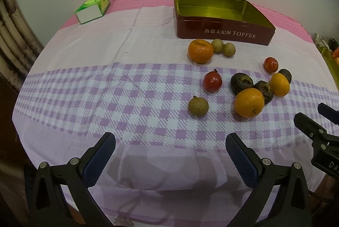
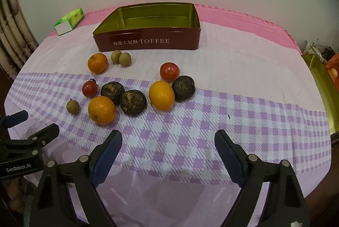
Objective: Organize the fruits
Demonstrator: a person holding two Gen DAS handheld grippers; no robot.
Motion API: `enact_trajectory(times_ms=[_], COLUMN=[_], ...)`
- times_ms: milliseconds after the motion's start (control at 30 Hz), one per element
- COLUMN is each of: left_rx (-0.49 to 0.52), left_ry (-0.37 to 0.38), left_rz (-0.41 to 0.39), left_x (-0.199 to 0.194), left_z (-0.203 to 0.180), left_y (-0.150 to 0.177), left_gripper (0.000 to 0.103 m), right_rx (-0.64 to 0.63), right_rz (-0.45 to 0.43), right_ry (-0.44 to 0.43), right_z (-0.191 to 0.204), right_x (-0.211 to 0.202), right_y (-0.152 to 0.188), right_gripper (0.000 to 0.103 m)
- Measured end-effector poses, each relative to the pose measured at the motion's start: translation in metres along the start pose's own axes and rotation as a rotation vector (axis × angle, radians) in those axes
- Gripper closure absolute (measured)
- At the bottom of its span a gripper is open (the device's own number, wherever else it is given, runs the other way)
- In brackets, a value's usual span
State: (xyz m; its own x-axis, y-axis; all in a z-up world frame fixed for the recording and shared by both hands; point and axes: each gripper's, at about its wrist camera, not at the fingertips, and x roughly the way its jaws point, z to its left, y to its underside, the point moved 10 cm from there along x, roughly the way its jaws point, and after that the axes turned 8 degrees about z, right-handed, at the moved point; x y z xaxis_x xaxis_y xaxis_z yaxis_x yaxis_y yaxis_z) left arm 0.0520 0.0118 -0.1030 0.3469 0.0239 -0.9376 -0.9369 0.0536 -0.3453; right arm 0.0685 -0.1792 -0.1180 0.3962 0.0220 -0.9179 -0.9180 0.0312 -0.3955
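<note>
Both claws, right claw (image 2: 168, 147) and left claw (image 1: 170, 149), are spread and empty; the near orange (image 2: 102, 110) lies far-left of the right one, nearer it.

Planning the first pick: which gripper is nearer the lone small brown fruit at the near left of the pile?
Left. The left gripper sits just in front of the brown fruit; the right gripper is farther off to its right.

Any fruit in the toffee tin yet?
No, the toffee tin shows only its bare gold interior; all the fruit lies on the checked tablecloth in front.
</note>
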Motion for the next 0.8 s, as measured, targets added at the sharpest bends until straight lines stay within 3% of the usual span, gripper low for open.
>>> enact_trajectory(times_ms=[800], left_rx=[0.021], left_ry=[0.018], left_rz=[0.003], left_x=[0.0015], left_z=[-0.0062], left_y=[-0.0032], left_gripper=[0.006], right_rx=[0.022], right_rz=[0.028], right_ry=[-0.033], right_z=[0.0008], right_x=[0.0017], right_y=[-0.001], right_gripper=[0.028])
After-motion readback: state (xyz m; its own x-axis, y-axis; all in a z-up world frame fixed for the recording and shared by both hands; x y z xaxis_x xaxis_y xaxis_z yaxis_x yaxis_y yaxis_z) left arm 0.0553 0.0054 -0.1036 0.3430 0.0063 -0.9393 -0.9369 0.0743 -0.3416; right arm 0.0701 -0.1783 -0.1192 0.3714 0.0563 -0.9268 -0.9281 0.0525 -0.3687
